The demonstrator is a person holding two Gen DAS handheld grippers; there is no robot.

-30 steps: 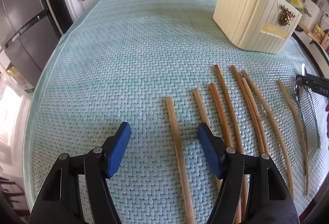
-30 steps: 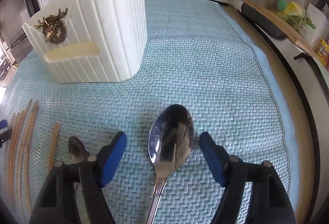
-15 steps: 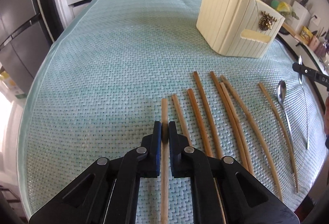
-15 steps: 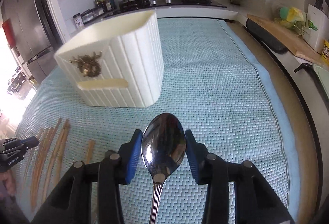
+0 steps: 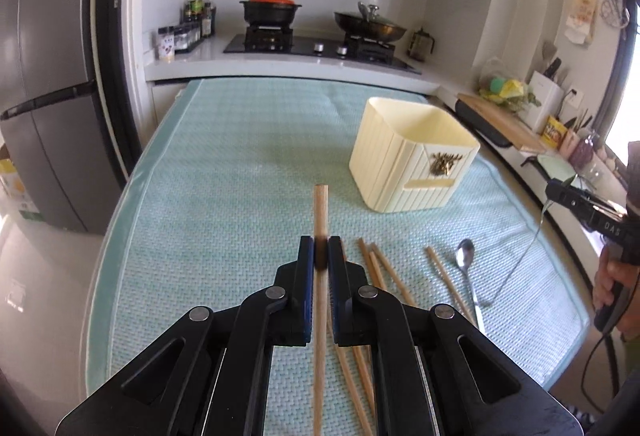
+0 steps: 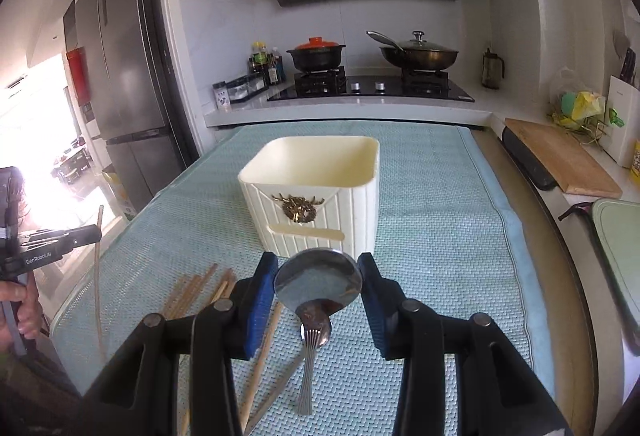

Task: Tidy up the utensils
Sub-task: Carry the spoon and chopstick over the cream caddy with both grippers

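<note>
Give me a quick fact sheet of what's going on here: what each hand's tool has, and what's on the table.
left tool: shut on a wooden chopstick, lifted off the mat
right tool: shut on a large metal spoon, lifted
holder: cream ribbed utensil holder with a gold emblem, standing upright, looks empty
on the mat: loose chopsticks and a small spoon
surface: teal woven mat
background: stove with a red-lidded pot and a lidded pan
</note>
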